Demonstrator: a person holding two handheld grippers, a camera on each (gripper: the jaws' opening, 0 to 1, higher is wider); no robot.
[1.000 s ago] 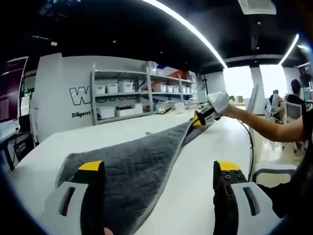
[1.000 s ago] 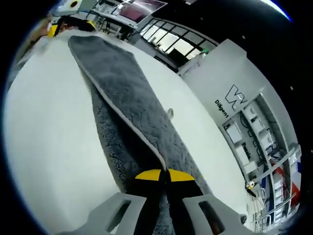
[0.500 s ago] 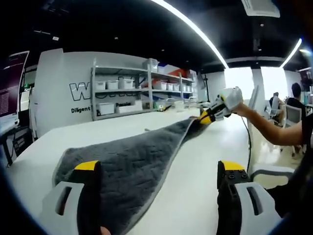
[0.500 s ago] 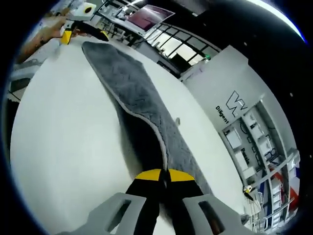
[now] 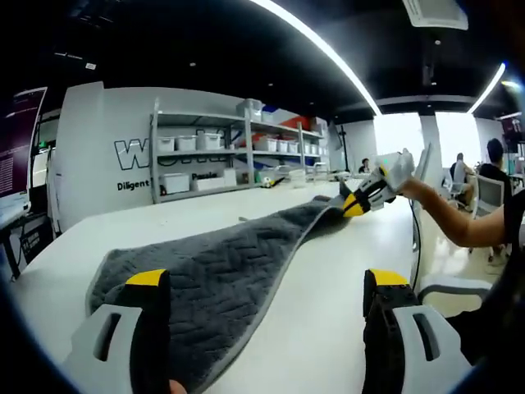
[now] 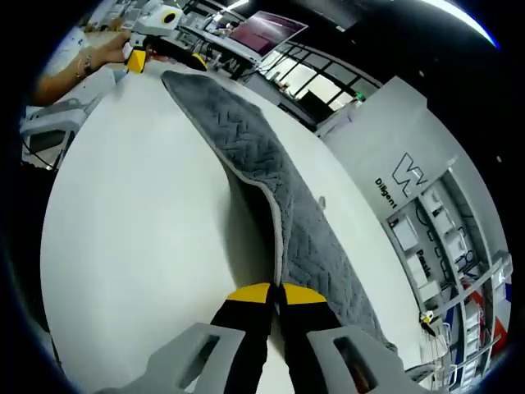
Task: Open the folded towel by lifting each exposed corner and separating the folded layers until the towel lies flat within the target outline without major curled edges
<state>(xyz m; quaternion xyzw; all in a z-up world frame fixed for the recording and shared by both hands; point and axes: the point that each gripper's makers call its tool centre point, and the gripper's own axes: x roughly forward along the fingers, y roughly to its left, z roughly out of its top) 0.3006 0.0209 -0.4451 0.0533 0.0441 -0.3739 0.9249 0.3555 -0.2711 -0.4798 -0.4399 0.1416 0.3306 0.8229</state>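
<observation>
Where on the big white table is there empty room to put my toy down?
The white table is bare along the towel's long side, between its pale edge and the table's rim. There is also bare top beyond the towel, toward the shelves. The towel's ends are crowded: the right gripper pinches one, and the left gripper is at the other.

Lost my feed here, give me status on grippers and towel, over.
Right gripper shut on towel edge, lifting it. Left gripper open, towel between jaws. Towel partly on white table. Nothing in the way.
</observation>
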